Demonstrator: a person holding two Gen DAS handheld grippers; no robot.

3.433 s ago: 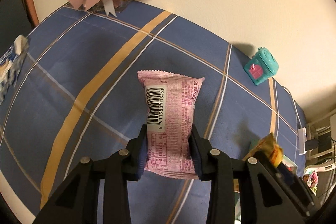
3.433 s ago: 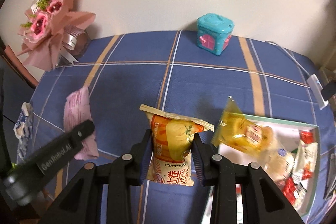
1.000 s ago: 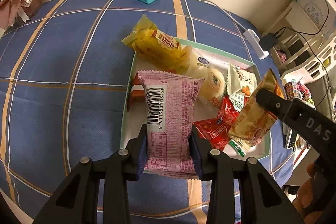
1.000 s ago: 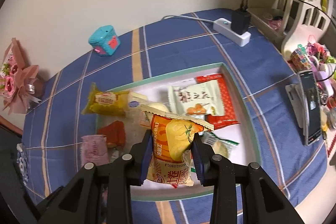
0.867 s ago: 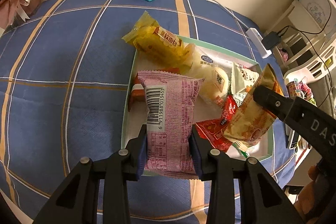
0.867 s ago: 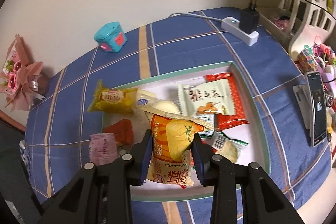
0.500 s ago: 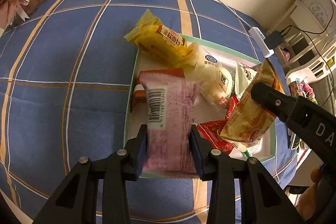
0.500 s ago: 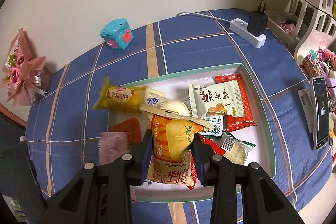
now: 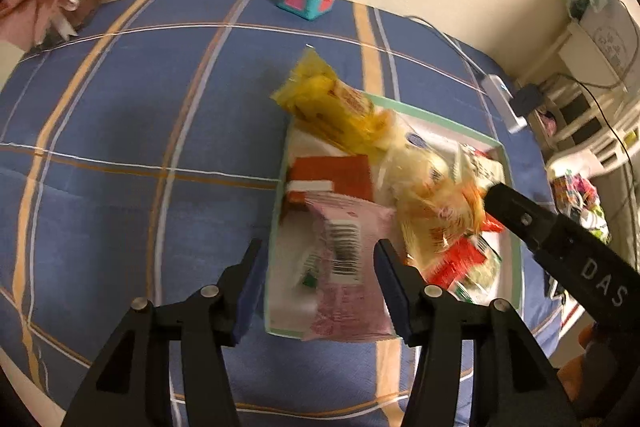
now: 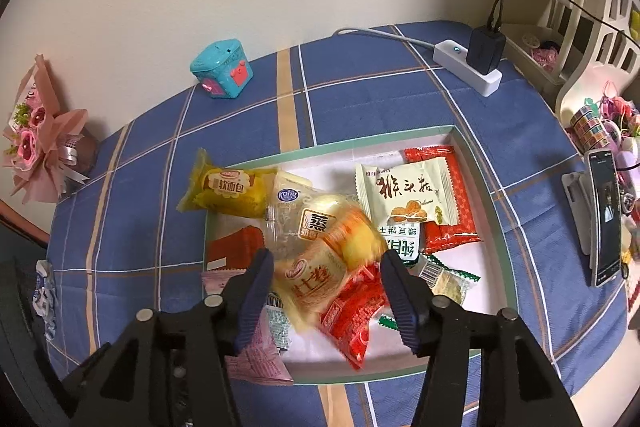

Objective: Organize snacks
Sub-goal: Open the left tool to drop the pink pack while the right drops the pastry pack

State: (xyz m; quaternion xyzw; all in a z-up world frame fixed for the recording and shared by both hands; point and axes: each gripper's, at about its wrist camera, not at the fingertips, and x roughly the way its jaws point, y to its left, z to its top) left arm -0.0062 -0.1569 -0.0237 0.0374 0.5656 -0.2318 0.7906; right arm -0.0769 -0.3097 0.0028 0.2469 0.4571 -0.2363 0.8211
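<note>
Left wrist view shows your left hand-held gripper (image 9: 318,281) with jaws just spread and clear of the pink snack packet (image 9: 345,267), which lies blurred at the near left corner of the green-rimmed box (image 9: 515,227), overhanging its near rim. Right wrist view shows your right hand-held gripper (image 10: 326,289), jaws also just parted, with the orange-and-yellow packet (image 10: 324,263) loose and blurred between them, over the red wrappers (image 10: 356,311) in the box on the blue plaid surface (image 10: 360,95).

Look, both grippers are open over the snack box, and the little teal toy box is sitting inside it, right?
Not quite. The teal toy box sits outside the snack box, on the blue cloth near the wall, as the right wrist view shows. Both grippers are open.
</note>
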